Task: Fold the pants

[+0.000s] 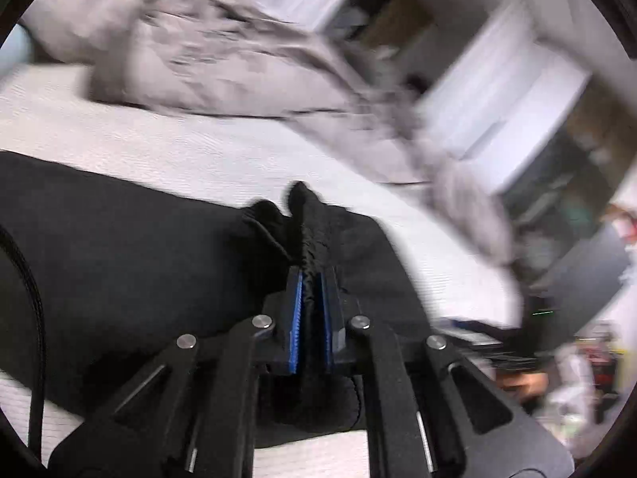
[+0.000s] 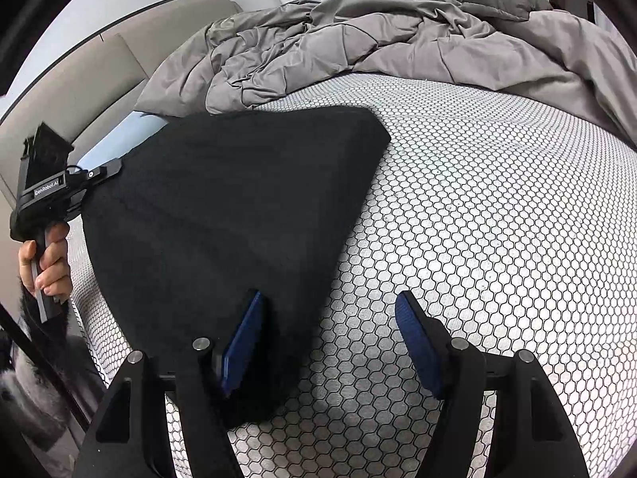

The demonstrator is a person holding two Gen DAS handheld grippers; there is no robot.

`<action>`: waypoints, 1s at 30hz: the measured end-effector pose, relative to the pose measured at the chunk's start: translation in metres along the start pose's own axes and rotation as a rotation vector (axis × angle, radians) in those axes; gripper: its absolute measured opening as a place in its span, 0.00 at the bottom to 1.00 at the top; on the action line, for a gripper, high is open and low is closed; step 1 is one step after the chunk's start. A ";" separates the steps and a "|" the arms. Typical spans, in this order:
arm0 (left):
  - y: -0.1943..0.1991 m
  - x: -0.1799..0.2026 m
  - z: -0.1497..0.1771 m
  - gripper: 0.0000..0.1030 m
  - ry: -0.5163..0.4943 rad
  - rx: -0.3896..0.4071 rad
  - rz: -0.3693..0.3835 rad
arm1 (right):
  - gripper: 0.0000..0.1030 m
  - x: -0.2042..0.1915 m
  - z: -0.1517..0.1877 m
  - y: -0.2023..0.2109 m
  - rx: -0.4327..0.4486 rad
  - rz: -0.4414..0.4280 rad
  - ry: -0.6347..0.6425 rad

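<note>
**Left grip pinches pants, right stands wide**

Blue pads of the left gripper (image 1: 311, 279) are clenched on a bunched fold of the black pants (image 2: 223, 207), which rises just ahead of its jaws. Pants lie spread on the honeycomb mattress (image 2: 477, 219). Right gripper (image 2: 330, 302) gapes, released; cloth's edge lies under its left pad. Grey blanket (image 2: 358, 47) beyond.

Left wrist view's comforter (image 1: 207, 51) and shelving (image 1: 497, 91) are motion-blurred.
</note>
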State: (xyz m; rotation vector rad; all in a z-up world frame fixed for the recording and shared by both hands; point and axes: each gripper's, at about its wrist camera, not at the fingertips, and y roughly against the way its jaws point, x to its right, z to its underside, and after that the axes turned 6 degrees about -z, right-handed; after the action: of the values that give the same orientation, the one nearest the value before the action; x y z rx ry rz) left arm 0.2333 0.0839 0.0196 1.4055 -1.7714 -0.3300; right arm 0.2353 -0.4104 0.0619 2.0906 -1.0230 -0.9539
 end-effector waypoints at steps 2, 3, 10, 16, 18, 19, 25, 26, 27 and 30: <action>-0.019 -0.018 0.004 0.06 0.018 -0.081 -0.083 | 0.67 -0.002 0.001 -0.003 -0.016 0.002 0.003; -0.034 -0.024 0.007 0.07 0.028 -0.146 -0.106 | 0.67 -0.002 0.001 -0.005 -0.026 0.006 0.002; -0.037 -0.023 0.003 0.24 0.026 -0.171 -0.183 | 0.67 -0.008 0.004 0.000 -0.033 -0.070 -0.026; -0.004 0.018 -0.002 0.51 -0.052 -0.044 -0.156 | 0.56 -0.020 0.020 -0.008 -0.108 -0.208 -0.017; -0.010 0.040 -0.001 0.51 -0.088 -0.063 -0.114 | 0.48 -0.015 0.025 -0.017 -0.131 -0.295 -0.081; -0.012 0.048 0.003 0.51 -0.092 -0.070 -0.090 | 0.40 -0.012 0.027 -0.019 -0.139 -0.316 -0.115; -0.038 0.109 0.025 0.51 -0.191 -0.147 -0.014 | 0.17 -0.007 0.047 -0.009 -0.085 -0.330 -0.206; -0.041 0.116 0.027 0.51 -0.211 -0.160 -0.006 | 0.17 -0.009 0.053 -0.007 -0.087 -0.313 -0.203; -0.043 0.126 0.030 0.51 -0.236 -0.166 0.008 | 0.17 -0.012 0.056 -0.008 -0.096 -0.298 -0.195; -0.044 0.147 0.044 0.51 -0.275 -0.173 0.036 | 0.20 -0.016 0.066 -0.004 -0.113 -0.273 -0.178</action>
State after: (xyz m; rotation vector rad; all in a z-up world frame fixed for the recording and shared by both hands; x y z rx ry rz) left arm 0.2263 -0.0754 0.0282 1.2504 -1.9337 -0.6678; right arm 0.1767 -0.4088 0.0279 2.1140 -0.7587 -1.3210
